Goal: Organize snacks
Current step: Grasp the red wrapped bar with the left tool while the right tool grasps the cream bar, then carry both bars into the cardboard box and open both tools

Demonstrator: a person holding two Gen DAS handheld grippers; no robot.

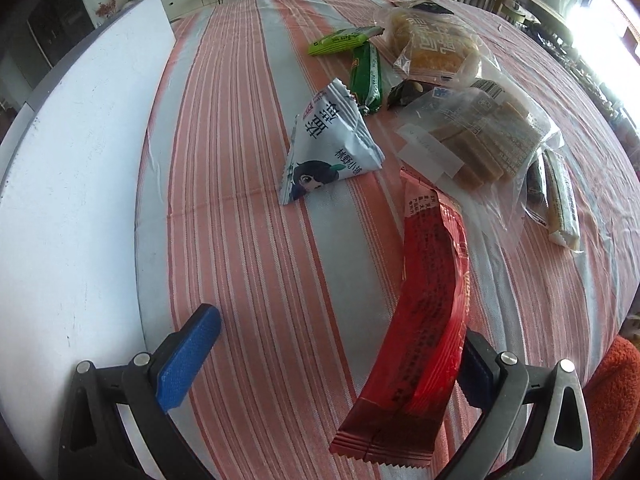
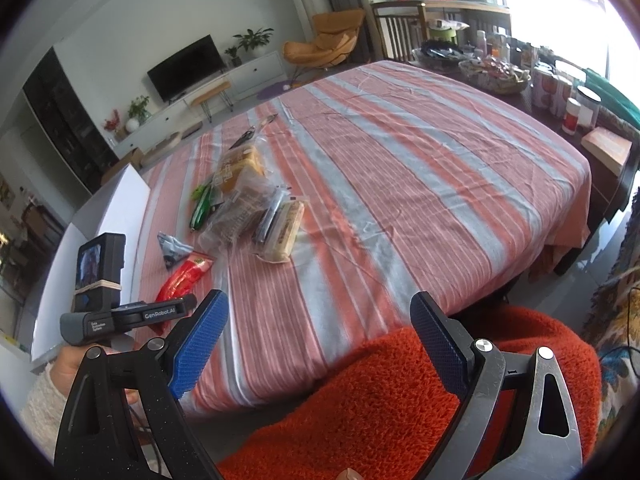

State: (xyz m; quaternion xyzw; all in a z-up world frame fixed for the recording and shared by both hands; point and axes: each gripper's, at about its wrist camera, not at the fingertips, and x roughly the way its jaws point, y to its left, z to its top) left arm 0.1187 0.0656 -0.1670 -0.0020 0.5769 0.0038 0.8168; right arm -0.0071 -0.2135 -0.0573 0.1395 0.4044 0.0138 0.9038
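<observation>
1. The fingers of the left gripper (image 1: 332,354) stand wide apart; the blue left finger (image 1: 188,360) is free, and the red snack packet (image 1: 416,320) leans against the inner side of the right finger. Nothing is clamped between them
2. The red snack packet is long and curved. Its near end with the zigzag seal is between the fingers, and its far end reaches toward the pile of snacks on the desk (image 1: 248,240), which is covered with a cloth of red and grey stripes
3. Just beyond it stands a white triangular pouch (image 1: 332,144) with a cartoon face and blue letters
4. Behind the pouch lie two green bars (image 1: 366,72), one across the other, and next to them a small dark packet (image 1: 404,94)
5. To the right is a clear bag of beige wafers (image 1: 480,136), touching the far end of the red packet, and behind it a clear bag with a yellow cake (image 1: 432,44)
6. A cream bar in clear wrap (image 1: 562,204) lies at the right edge of the pile
7. A white box (image 1: 80,168) stands along the left side of the desk
8. The fingers of the right gripper (image 2: 320,332) are also wide apart and hold nothing. They are above an orange fluffy cloth (image 2: 372,400) at the near edge of the desk, well apart from the snacks
9. In the right wrist view a hand (image 2: 76,360) holds the left gripper near the red packet
</observation>
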